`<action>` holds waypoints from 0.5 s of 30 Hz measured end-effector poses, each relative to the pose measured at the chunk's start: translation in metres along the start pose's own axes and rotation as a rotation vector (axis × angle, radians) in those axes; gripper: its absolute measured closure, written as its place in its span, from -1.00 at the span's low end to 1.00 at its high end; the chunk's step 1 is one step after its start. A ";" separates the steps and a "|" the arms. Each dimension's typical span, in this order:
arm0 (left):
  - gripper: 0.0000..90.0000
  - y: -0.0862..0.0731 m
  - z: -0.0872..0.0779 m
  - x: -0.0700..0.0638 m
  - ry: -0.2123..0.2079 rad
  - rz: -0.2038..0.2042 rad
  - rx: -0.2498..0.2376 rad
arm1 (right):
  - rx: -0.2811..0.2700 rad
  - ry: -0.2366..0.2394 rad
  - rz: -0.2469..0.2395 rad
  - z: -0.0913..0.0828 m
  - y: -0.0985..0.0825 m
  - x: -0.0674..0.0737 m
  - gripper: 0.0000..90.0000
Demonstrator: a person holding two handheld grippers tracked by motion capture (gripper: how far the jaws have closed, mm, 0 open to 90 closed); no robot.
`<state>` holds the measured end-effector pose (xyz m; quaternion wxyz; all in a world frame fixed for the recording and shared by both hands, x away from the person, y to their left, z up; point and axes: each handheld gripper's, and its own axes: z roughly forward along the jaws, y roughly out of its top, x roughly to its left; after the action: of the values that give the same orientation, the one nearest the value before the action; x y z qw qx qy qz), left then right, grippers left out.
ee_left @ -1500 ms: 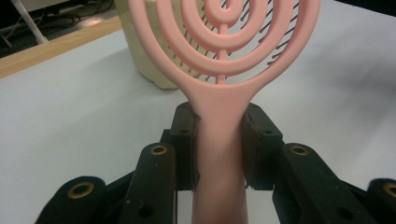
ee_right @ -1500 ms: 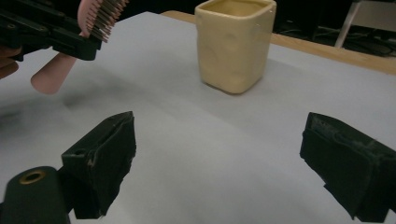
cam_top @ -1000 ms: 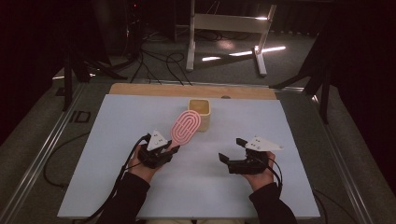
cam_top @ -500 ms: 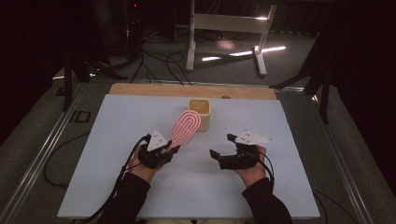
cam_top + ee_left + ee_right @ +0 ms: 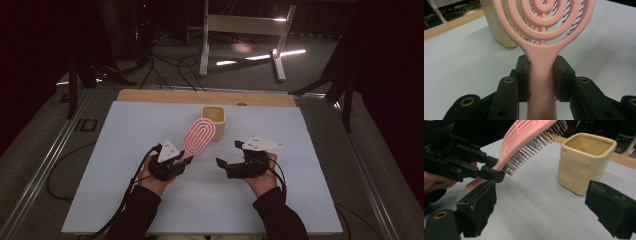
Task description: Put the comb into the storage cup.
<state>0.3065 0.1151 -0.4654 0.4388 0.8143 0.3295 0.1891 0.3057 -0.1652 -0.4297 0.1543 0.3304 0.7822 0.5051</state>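
Pink hairbrush (image 5: 543, 42) pinched by its handle between the two black fingers (image 5: 522, 75) of the left gripper (image 5: 172, 164), pads pressed against either side of the handle just below the round head. Held clear of the pale blue surface (image 5: 120, 145), head raised and tilted, bristles facing down and toward the right gripper (image 5: 226, 165). Long axis running from the left gripper forward and a little to the right, head end toward the far edge.

Right gripper empty, fingers (image 5: 477, 205) spread wide apart, aimed across at the brush and near it but not touching.

Cream square cup (image 5: 214, 120) upright on the surface just beyond the brush head; in the high view the head overlaps the cup's near left corner, contact impossible to tell. From the right gripper view, cup (image 5: 585, 162) standing between the spread fingers' line of sight, brush (image 5: 524, 142) slanting above the surface to its left. Bare wooden strip (image 5: 150, 96) along the far edge of the surface.
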 end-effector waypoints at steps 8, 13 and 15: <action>0.55 0.000 0.000 -0.001 -0.002 0.001 -0.006 | -0.013 0.023 0.026 0.006 0.006 0.001 -0.79; 0.55 0.001 0.000 -0.003 -0.005 0.003 -0.009 | -0.011 0.021 0.033 0.008 0.010 0.001 -0.81; 0.55 0.001 0.000 -0.004 -0.007 0.004 -0.012 | -0.009 0.022 0.031 0.010 0.012 0.002 -0.81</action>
<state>0.3045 0.1118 -0.4647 0.4446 0.8129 0.3253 0.1891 0.3143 -0.1538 -0.4234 0.1396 0.3361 0.7764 0.5146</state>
